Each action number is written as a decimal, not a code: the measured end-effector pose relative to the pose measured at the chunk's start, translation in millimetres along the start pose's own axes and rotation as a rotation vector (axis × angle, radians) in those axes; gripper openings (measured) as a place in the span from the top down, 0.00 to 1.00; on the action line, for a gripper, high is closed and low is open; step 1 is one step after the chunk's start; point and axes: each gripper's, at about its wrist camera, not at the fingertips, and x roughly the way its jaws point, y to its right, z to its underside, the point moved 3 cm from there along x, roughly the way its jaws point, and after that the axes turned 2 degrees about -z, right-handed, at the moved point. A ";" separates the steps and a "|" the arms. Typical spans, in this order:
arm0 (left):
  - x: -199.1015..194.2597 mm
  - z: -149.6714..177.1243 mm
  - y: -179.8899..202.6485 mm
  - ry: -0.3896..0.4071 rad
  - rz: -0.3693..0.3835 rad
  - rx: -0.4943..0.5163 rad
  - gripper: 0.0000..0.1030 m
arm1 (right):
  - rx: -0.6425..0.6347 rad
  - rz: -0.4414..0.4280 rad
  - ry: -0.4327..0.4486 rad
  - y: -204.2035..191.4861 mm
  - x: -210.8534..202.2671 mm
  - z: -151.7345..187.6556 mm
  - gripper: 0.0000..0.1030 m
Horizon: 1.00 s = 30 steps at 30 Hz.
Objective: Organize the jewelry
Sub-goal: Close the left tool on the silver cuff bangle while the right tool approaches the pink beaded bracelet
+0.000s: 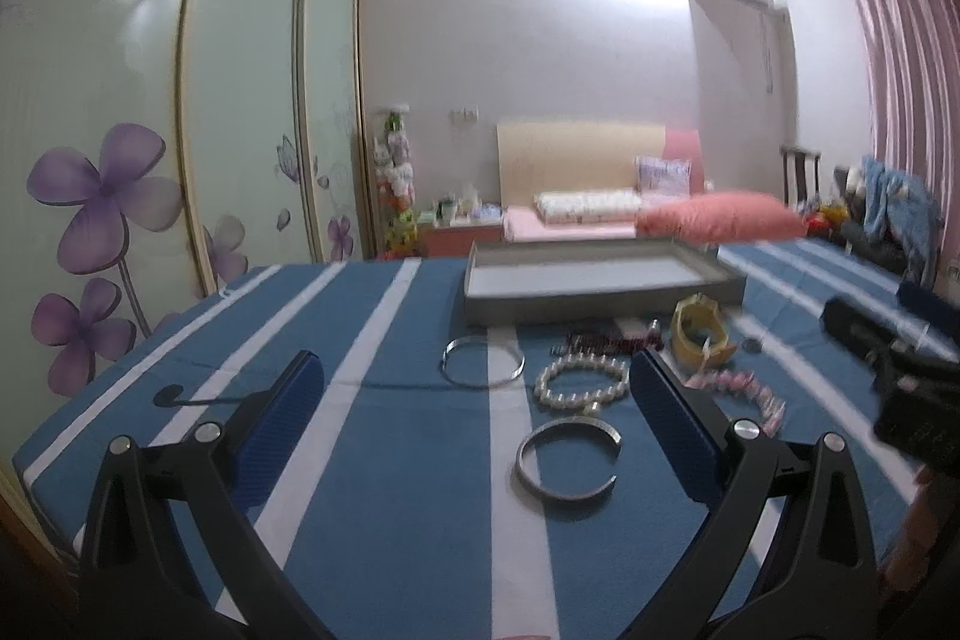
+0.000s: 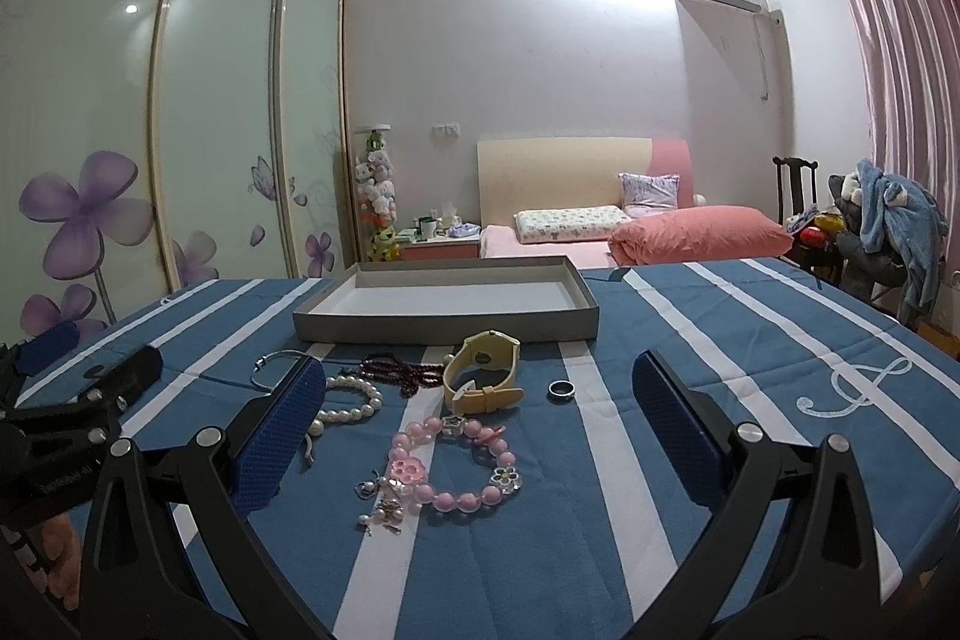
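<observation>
Seven or so pieces of jewelry lie scattered on a blue tablecloth with white stripes (image 2: 720, 400), none yet inside the shallow grey cardboard tray with a white floor (image 2: 447, 325) that sits just above centre in both views. The tray holds nothing, so the sorting appears to be at its very start.

The left gripper (image 1: 474, 400) hovers low over the cloth with its blue-padded jaws spread wide and nothing between them. In its view an open silver cuff bangle (image 1: 567, 457) lies just below centre, a white pearl bracelet (image 1: 582, 379) just above it, and a thin silver wire bangle (image 1: 483, 361) to the left of the pearls.

The right gripper (image 2: 480, 412) is likewise spread wide and carries nothing. Framed between its fingers are a pink bead bracelet with flower charms (image 2: 456, 466) at lower centre, a cream-yellow wristwatch (image 2: 483, 370) above it, a strand of dark red beads (image 2: 399, 370) to the watch's left, and a small dark ring (image 2: 561, 390) to its right.

The step in hand looks like choosing a first piece. The next move likely calls for lowering one gripper over a single item, closing on it alone, and carrying it up-frame into the tray; the flat cuff and ring may be hard to pinch off the cloth.
</observation>
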 end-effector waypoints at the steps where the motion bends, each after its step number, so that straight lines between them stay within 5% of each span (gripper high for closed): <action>1: 3.9 0.8 0.1 -0.022 0.000 0.015 0.04 | 0.001 0.004 -0.004 1.0 0.2 -0.6 0.02; 12: 64.1 29.0 19.0 -0.399 0.154 0.046 0.04 | 0.047 0.024 -0.078 14.3 12.1 5.6 0.02; 24: 90.4 31.5 39.5 -0.520 0.132 0.098 0.04 | 0.058 0.025 -0.097 18.3 17.6 7.1 0.02; 30: 106.7 34.2 45.7 -0.571 0.121 0.095 0.16 | 0.065 0.030 -0.100 19.7 18.2 7.3 0.02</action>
